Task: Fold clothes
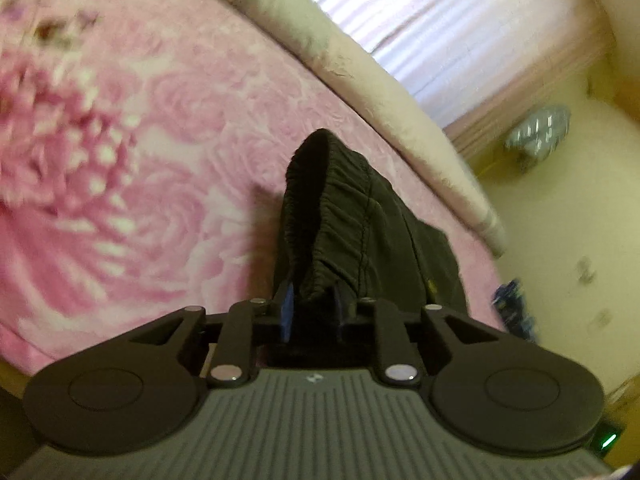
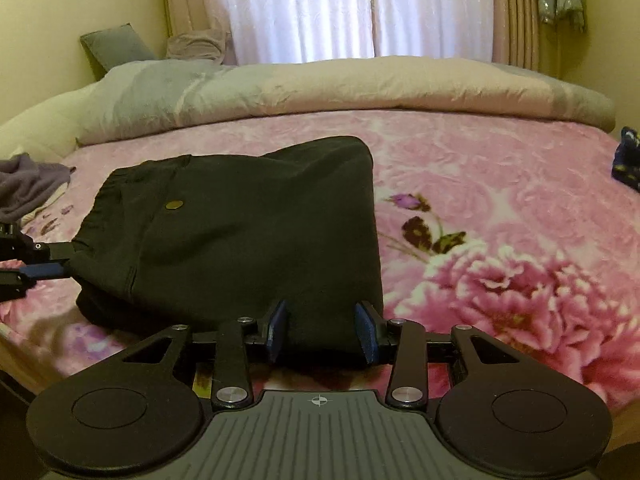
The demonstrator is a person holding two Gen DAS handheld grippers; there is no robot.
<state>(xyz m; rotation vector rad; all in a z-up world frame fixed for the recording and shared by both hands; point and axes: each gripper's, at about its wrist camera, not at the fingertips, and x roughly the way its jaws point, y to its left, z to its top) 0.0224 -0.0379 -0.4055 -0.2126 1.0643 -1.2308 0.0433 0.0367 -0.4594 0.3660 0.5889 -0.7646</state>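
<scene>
A black garment (image 2: 248, 232) with an elastic waistband and a small round brass button (image 2: 174, 205) lies folded on the pink flowered blanket (image 2: 500, 184). In the left wrist view the gathered waistband (image 1: 340, 216) runs up from my left gripper (image 1: 314, 300), whose blue pads pinch it. The right wrist view shows that same left gripper (image 2: 60, 262) at the garment's left edge, clamped on the fabric. My right gripper (image 2: 322, 328) holds the near edge of the garment, and the thick fold fills the gap between its pads.
A rolled beige and grey duvet (image 2: 360, 88) lies along the far side of the bed, with a grey pillow (image 2: 116, 46) behind it. Purple clothing (image 2: 28, 184) sits at the left, a dark blue item (image 2: 628, 160) at the right edge. White curtains (image 2: 340, 8) hang beyond.
</scene>
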